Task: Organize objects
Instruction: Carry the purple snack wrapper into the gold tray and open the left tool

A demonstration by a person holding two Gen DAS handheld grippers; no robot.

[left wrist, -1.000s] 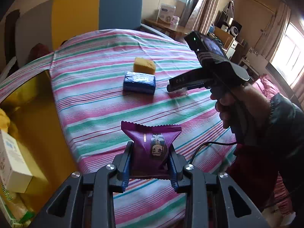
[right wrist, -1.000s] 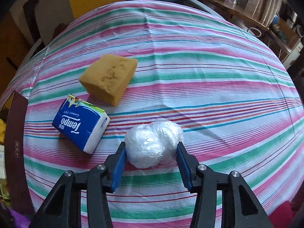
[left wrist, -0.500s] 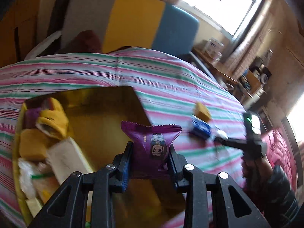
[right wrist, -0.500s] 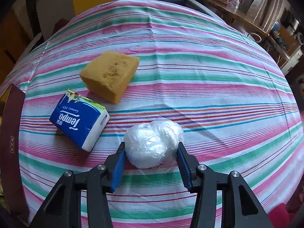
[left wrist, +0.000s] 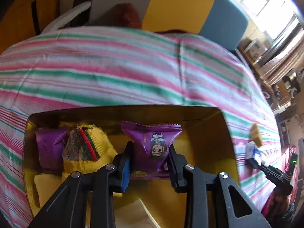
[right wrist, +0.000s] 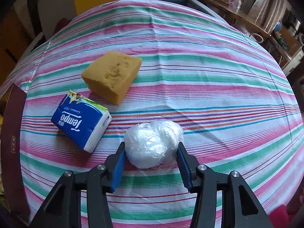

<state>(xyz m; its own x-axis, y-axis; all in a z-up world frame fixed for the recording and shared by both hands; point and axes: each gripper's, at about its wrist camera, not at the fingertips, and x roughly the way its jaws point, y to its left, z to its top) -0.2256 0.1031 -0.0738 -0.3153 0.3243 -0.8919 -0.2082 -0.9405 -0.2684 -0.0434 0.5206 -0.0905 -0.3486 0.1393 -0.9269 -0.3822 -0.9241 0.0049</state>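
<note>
Left gripper point(left wrist: 150, 156) clamps a purple snack packet point(left wrist: 152, 144) above the gold box point(left wrist: 218, 133). Right gripper point(right wrist: 152, 155), part open, grips a crumpled plastic bag point(right wrist: 152, 142) right of the Tempo tissue pack point(right wrist: 81, 121).

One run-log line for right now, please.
left tool: purple snack packet, above gold box | right tool: plastic-wrap ball, on tablecloth | loose: sponge, Tempo pack

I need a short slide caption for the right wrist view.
Right gripper grips a plastic ball beside tissues and sponge.
</note>
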